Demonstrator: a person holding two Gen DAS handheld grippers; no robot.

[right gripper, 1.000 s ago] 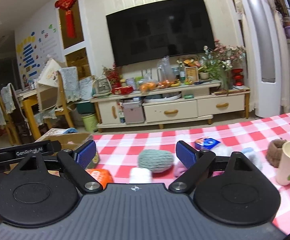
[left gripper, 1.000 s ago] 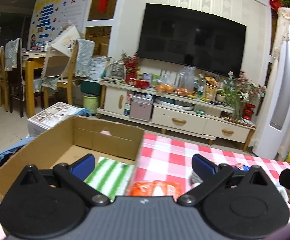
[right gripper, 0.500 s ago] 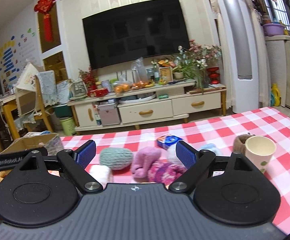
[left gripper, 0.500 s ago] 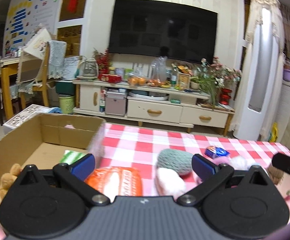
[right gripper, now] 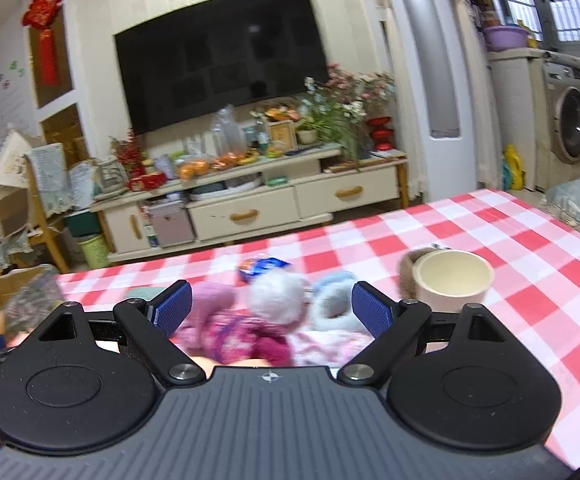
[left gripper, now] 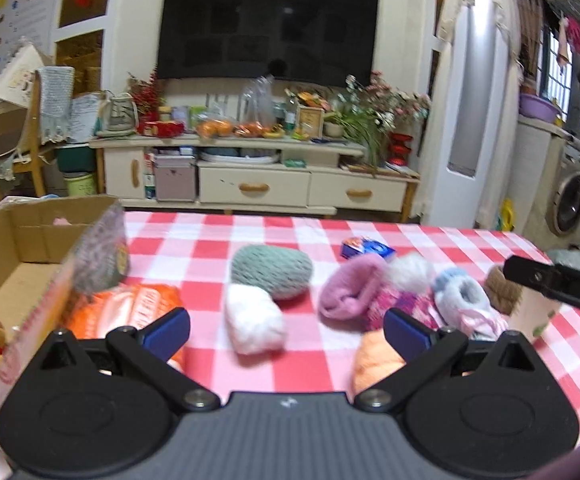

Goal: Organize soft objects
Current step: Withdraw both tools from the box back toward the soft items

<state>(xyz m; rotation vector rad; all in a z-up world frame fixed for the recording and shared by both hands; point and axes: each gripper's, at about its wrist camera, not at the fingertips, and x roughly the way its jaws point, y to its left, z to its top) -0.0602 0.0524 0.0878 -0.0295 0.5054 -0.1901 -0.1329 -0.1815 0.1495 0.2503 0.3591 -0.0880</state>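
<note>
From the left wrist, the left hand-held gripper (left gripper: 286,330) hangs spread and empty over a white fluffy roll (left gripper: 254,322) on the counter (left gripper: 202,240), the cardboard box (left gripper: 14,264) alongside.

From the right wrist, the right hand-held gripper (right gripper: 272,312) gapes over the magenta knit (right gripper: 246,336); closing might snag its neighbours or tip the cup (right gripper: 453,282).

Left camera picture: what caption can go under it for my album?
Open gripper hovers over socks beside box.
</note>
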